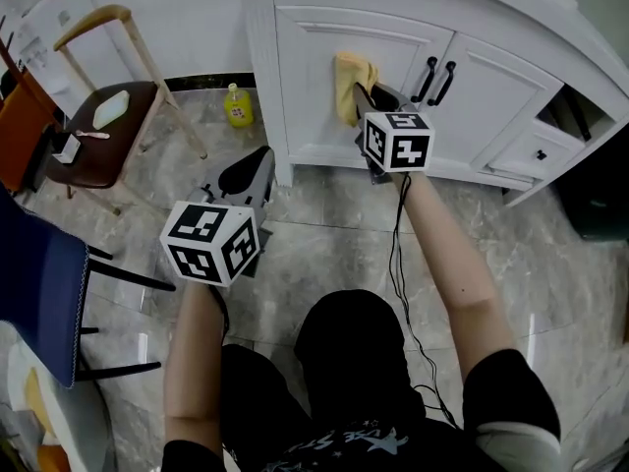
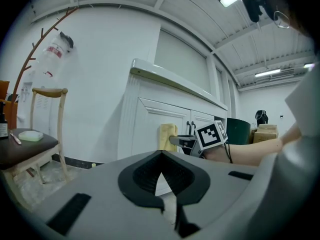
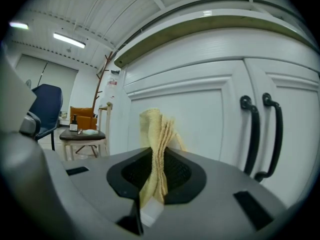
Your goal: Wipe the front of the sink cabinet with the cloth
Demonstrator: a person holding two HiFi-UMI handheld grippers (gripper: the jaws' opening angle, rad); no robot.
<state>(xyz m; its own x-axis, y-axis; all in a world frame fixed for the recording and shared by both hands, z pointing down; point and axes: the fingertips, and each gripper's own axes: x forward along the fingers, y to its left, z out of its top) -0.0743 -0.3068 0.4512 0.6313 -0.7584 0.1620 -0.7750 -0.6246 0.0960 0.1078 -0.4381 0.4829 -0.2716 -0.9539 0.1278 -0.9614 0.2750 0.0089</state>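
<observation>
Room: marble floor (image 1: 324, 234); white sink cabinet (image 1: 324, 77) at 12–1 o'clock, doors shut.
Cloth: yellow cloth (image 3: 156, 144), bunched upright at the L door panel, 12 o'clock. Touching or just off the panel, can't tell.
R claw: right gripper (image 3: 152, 189) clamped on the cloth's lower folds.
L claw: left gripper (image 2: 162, 184) has jaws together w/ nothing in them, low at 9 o'clock, well apart from the cabinet.
Risk: only a thin pinch of folds is held, so drag over the panel moulding could prob. pull the cloth free. A sweep toward 3 o'clock could snag the black handles (image 1: 432, 82).
Around: yellow bottle (image 1: 237, 106) on the floor at 11 o'clock by the cabinet corner; wooden chair (image 1: 108, 136) at 10; blue chair (image 1: 39, 293) at 8.
In way: handles mainly. Cable (image 1: 398, 264) hangs under the R arm.
</observation>
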